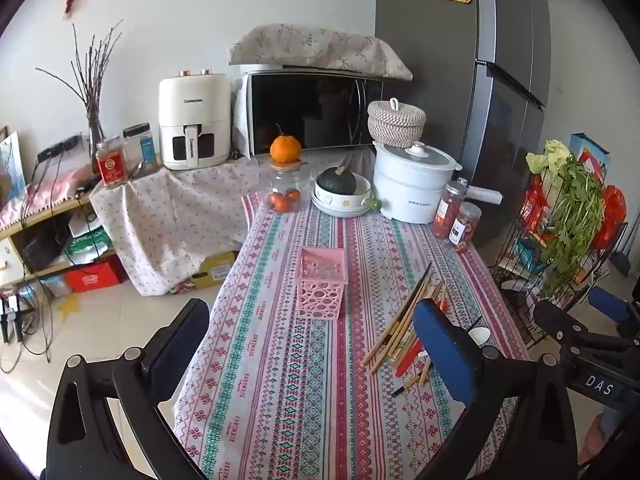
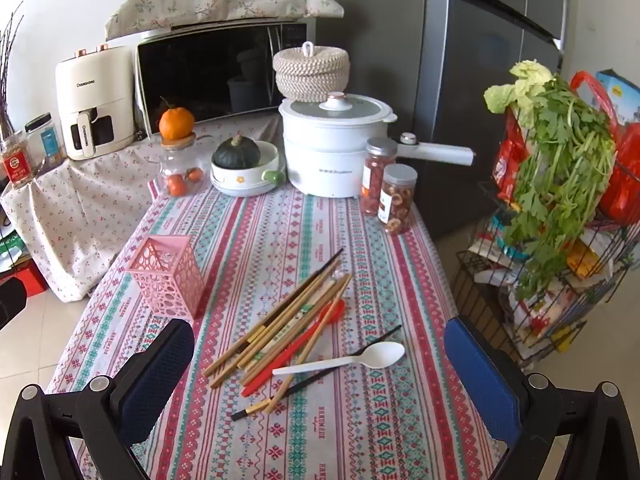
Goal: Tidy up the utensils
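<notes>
Left gripper (image 1: 312, 344): jaws spread fully wide, nothing between them, hovering above the tabletop and tilted downward.
Right gripper (image 2: 320, 364): jaws equally wide, holding nothing, also tilted down over the tabletop.
Tabletop (image 2: 360, 432): covered by a striped, patterned cloth.
White spoon (image 2: 348, 358): plastic, lying flat just ahead of the right gripper, between its two fingers, bowl toward the right finger.
Chopsticks (image 2: 288, 320): a loose heap of wooden, black and red sticks, just beyond the spoon, fanned from near-left to far-right; one black stick lies under the spoon's handle. In the left view the heap sits beside the left gripper's right finger.
Red spoon (image 2: 336, 308): partly buried in the heap, bowl at its far side.
Pink holder (image 1: 320, 288): perforated square basket, upright, straight ahead of the left gripper; ahead-left of the right gripper, apart from the heap. Contents cannot be told.
Far end: two jars (image 2: 390, 196), a white pot (image 2: 332, 152), a bowl with a squash (image 2: 244, 168).
</notes>
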A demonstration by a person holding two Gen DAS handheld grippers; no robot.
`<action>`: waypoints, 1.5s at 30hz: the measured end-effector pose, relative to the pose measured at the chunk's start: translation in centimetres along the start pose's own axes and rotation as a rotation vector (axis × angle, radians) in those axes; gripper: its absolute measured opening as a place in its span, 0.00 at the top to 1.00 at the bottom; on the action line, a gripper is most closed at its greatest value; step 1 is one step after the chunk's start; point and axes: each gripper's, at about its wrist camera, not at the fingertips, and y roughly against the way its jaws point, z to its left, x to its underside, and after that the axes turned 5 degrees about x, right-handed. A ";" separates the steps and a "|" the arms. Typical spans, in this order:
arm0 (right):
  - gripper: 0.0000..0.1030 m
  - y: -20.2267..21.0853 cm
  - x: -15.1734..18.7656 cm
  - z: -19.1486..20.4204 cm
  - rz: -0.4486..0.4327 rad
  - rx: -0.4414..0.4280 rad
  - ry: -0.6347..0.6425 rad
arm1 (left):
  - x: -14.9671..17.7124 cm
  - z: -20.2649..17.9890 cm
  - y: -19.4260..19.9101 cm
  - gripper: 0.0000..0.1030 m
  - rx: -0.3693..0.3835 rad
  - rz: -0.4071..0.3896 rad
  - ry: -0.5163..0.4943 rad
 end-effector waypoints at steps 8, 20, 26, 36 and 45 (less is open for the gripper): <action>0.00 -0.2 0.0 -0.1 0.003 -0.005 -0.004 | -0.3 0.0 0.4 0.00 0.003 0.001 0.001; 0.00 -0.1 -0.1 -0.2 -0.001 0.001 -0.014 | -0.4 -0.2 0.5 0.00 0.001 -0.004 -0.001; 0.00 0.1 -0.2 -0.4 -0.003 -0.001 -0.023 | -0.6 -0.4 0.4 0.00 0.003 0.002 -0.004; 0.00 0.2 -0.2 -0.5 -0.003 -0.002 -0.026 | -0.3 -0.6 0.4 0.00 0.001 -0.001 -0.003; 0.00 0.1 -0.2 -0.5 -0.001 -0.004 -0.025 | -0.2 -0.6 0.3 0.00 0.004 0.003 -0.004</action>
